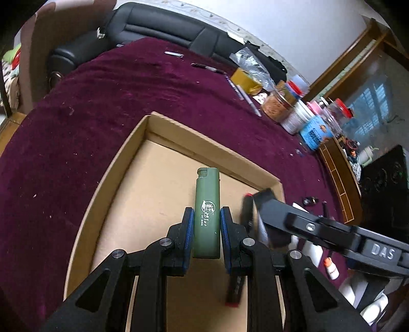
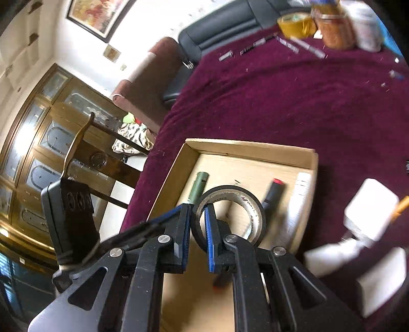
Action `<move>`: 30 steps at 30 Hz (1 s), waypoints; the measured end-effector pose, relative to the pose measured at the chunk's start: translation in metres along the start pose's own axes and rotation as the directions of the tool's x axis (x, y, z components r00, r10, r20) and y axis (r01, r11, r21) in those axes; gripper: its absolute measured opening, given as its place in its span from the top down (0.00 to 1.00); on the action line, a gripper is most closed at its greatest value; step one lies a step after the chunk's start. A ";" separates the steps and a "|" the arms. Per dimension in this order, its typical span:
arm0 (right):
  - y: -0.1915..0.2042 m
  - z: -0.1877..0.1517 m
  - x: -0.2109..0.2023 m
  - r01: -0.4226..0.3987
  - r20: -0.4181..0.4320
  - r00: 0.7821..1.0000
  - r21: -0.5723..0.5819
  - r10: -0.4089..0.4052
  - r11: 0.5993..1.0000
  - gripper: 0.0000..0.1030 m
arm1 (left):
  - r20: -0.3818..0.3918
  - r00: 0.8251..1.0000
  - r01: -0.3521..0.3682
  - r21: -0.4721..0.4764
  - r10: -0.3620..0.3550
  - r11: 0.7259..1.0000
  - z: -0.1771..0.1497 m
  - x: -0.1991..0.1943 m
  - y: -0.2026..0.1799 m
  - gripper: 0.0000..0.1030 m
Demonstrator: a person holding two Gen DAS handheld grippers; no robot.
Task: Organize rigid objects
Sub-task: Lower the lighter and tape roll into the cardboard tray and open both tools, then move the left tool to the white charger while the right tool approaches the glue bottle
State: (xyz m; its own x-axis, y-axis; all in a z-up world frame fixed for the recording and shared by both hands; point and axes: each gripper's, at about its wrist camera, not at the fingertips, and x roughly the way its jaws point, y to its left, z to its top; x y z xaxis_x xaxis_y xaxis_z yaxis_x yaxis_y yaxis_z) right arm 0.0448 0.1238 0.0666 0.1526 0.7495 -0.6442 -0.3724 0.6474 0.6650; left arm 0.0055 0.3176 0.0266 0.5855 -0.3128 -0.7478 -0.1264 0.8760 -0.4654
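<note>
- Olive-green plastic lighter w/ white print is pinched between the blue-padded jaws of the left gripper; jaws nearly closed, pads pressing both long sides, lighter's cap end pointing away from the camera, over the box floor.
- Black roll of electrical tape is held by the right gripper: jaws closed on the roll's wall, one pad inside the ring, other outside.
- Both sit above a shallow brown cardboard box, open top, low walls.
- In the box, right wrist view: a dark cylinder w/ red tip lying on the floor, a white tube along the right wall; green lighter seen at left, by the left wall.
- Box rests on a desk covered w/ dark maroon velvety cloth, flecked w/ lint.
- Far side of desk: pens, gold tape roll, clear jars w/ red lids, blue carton.
- Right of box: white blocks and a small white bottle, blurred.
- Beyond desk: black leather sofa.
</note>
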 end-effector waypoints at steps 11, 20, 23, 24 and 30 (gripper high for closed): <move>-0.013 0.009 0.033 0.145 -0.008 0.989 0.032 -0.145 0.989 0.91 | -0.006 0.994 0.108 -0.147 -0.110 0.983 0.001 0.012 0.037 0.65; -0.021 0.011 -0.005 0.095 0.077 0.992 0.044 -0.098 0.995 0.88 | 0.043 0.986 0.168 -0.244 -0.162 0.955 -0.008 0.010 0.042 0.60; -0.012 0.004 -0.036 0.108 0.136 0.985 -0.025 -0.104 0.994 0.88 | 0.045 0.990 0.138 -0.216 -0.131 0.967 -0.012 0.009 0.034 0.60; -0.010 0.002 -0.046 0.129 0.160 0.980 -0.053 -0.119 0.990 0.88 | 0.043 0.993 0.115 -0.191 -0.109 0.975 -0.014 0.008 0.029 0.59; -0.027 -0.037 -0.144 0.398 0.411 0.853 -0.118 -0.320 0.910 0.79 | 0.079 0.991 0.121 -0.127 -0.112 0.984 -0.015 -0.003 0.014 0.54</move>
State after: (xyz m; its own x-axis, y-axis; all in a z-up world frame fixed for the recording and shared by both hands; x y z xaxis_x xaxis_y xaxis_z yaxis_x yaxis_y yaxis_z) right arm -0.0012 -0.0071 0.1272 0.6258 0.4892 -0.6075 -0.3862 0.8711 0.3035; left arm -0.0103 0.3251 0.0151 0.6571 -0.3790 -0.6516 -0.1550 0.7779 -0.6089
